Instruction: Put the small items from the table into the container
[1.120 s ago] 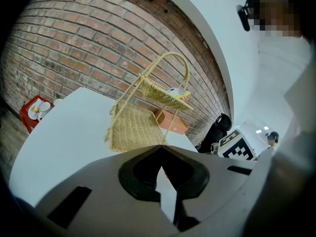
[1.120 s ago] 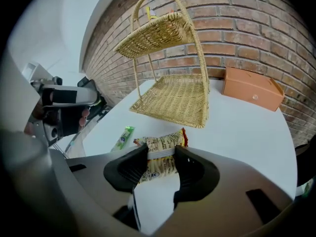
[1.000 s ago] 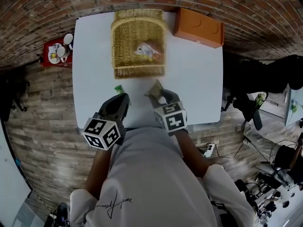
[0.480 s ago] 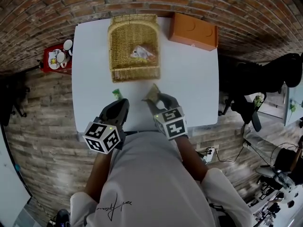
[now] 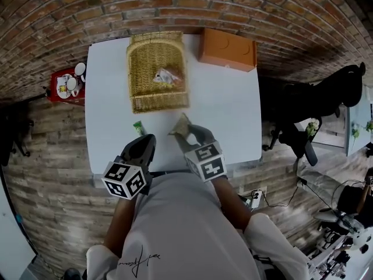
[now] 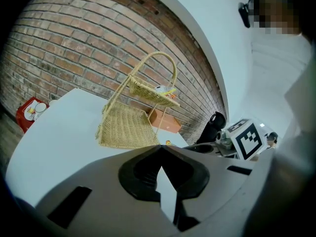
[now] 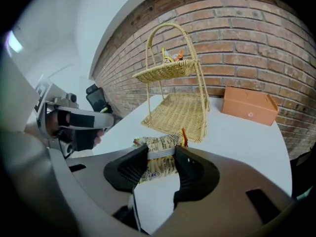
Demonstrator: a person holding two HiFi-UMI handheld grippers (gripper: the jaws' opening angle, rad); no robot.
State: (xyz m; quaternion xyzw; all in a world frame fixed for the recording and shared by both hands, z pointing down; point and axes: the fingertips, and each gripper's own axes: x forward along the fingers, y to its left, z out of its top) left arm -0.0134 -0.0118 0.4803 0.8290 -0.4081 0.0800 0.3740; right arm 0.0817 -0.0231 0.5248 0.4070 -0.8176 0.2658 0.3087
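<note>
While the right gripper [image 7: 160, 164] pinches the snack packet [image 7: 157, 143] across its narrow width, the pads bite only the near part, and the crumpled far end sticks out past the tips. That seems to me the weak point: a soft, slick wrapper held this way could slide out or droop if the hand tilts or swings on the way over. The free end could also snag on the woven rim or thin handle of the wicker basket [image 7: 177, 107], whose upper tier overhangs the lower one. As far as I can tell, the packet's long axis runs roughly along the jaws' own line, with the loose end pointing ahead toward the basket. In the head view the packet [image 5: 179, 126] hangs above the white table [image 5: 233, 115], short of the basket's near edge. The left gripper [image 6: 160, 164] has its jaws pressed together on nothing. A small green item [image 5: 138, 127] lies just ahead of it.
</note>
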